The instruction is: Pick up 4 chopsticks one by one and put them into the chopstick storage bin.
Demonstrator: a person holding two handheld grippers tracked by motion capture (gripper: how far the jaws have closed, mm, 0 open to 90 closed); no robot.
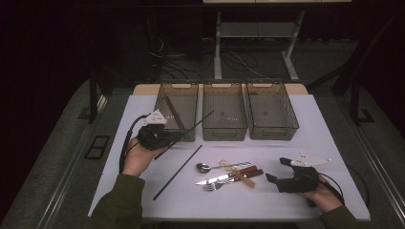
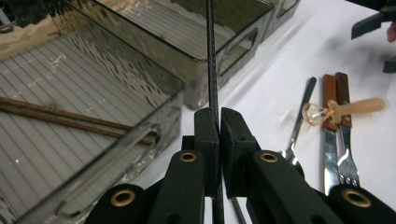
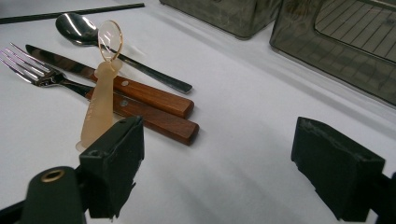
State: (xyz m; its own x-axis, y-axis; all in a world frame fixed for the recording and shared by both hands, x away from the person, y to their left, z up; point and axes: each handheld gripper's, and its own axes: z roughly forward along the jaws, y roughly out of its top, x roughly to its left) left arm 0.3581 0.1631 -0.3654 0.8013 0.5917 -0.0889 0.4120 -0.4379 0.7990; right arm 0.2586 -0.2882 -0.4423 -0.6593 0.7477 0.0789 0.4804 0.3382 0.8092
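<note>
One thin black chopstick [image 1: 191,129] is clamped in the left claw [image 1: 165,138], its long axis slanting from near-left to far-right, tip over the middle smoked plastic bin [image 1: 224,128]. Right claw [image 1: 279,169] rests apart on the white desk [image 1: 267,195].

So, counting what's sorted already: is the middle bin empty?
Empty, seemingly: the middle bin shows a bare ribbed floor, whereas the left bin holds brown chopsticks.
</note>
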